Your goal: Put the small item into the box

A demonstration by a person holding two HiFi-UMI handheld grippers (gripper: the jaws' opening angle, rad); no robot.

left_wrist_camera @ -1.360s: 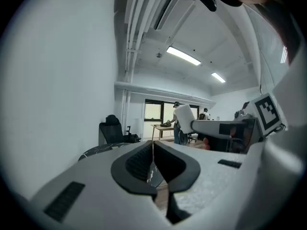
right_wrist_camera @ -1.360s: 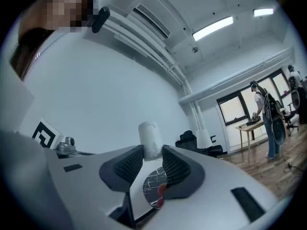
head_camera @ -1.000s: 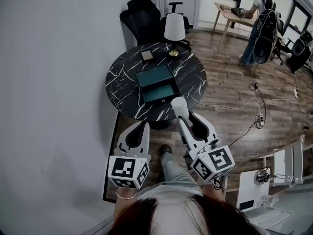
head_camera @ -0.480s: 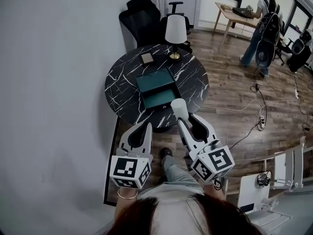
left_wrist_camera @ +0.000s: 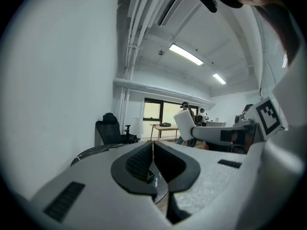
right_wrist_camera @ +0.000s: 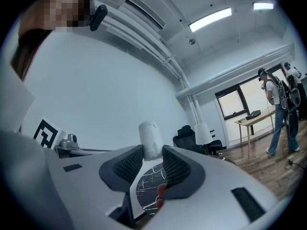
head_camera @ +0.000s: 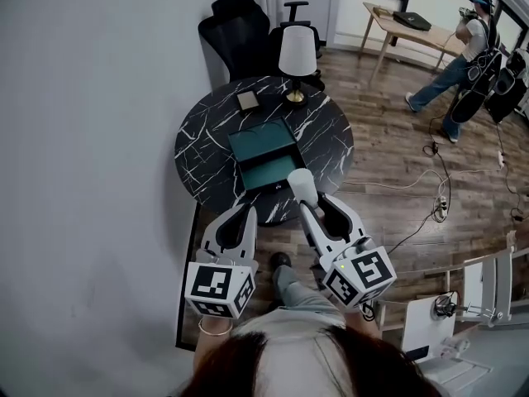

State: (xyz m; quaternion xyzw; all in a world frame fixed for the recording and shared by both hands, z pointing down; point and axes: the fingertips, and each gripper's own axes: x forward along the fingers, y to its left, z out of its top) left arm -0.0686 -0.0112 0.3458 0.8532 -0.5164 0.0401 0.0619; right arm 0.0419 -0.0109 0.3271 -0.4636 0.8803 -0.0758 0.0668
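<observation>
Head view: one box [head_camera: 263, 157], one lamp [head_camera: 296, 52]; right claw [head_camera: 315, 198] clamps one cylinder [head_camera: 299, 180].

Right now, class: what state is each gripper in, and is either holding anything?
Left gripper: shut, nothing between its jaws.
Right gripper: shut on the white cylinder.

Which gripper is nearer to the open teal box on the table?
Right. The right gripper, holding the small white item, is by the box's near edge; the left gripper is farther back, short of the table.
</observation>
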